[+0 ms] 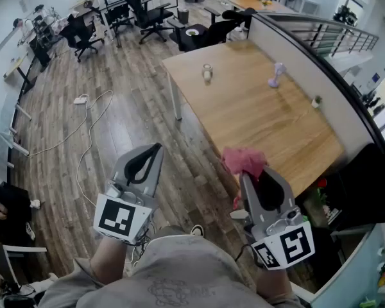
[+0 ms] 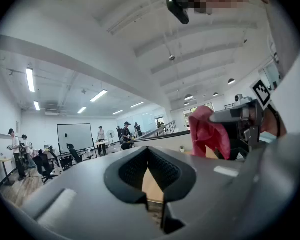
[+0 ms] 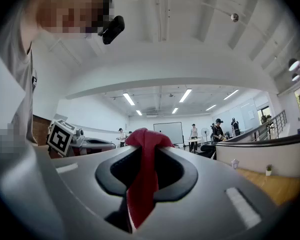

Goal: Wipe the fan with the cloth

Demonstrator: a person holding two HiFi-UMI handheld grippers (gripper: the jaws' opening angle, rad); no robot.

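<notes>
A small lilac fan (image 1: 276, 74) stands upright at the far side of the wooden table (image 1: 256, 117); it shows tiny in the right gripper view as well, fan (image 3: 234, 163). My right gripper (image 1: 248, 177) hangs level before the table's near corner, shut on a pinkish-red cloth (image 1: 243, 160) that bunches above its tips. In its own view the cloth (image 3: 143, 179) runs down between the closed jaws of the right gripper (image 3: 146, 151). My left gripper (image 1: 156, 149) is held over the floor to the left, shut with nothing in it. From the left gripper (image 2: 149, 152) view the cloth (image 2: 208, 133) shows at the right.
A small jar-like object (image 1: 207, 73) and a little potted plant (image 1: 316, 101) also stand on the table. A partition wall (image 1: 321, 76) runs along the table's far side. Office chairs (image 1: 147, 15) and a cable (image 1: 93, 124) lie on the wood floor. People stand far off by a whiteboard (image 2: 76, 136).
</notes>
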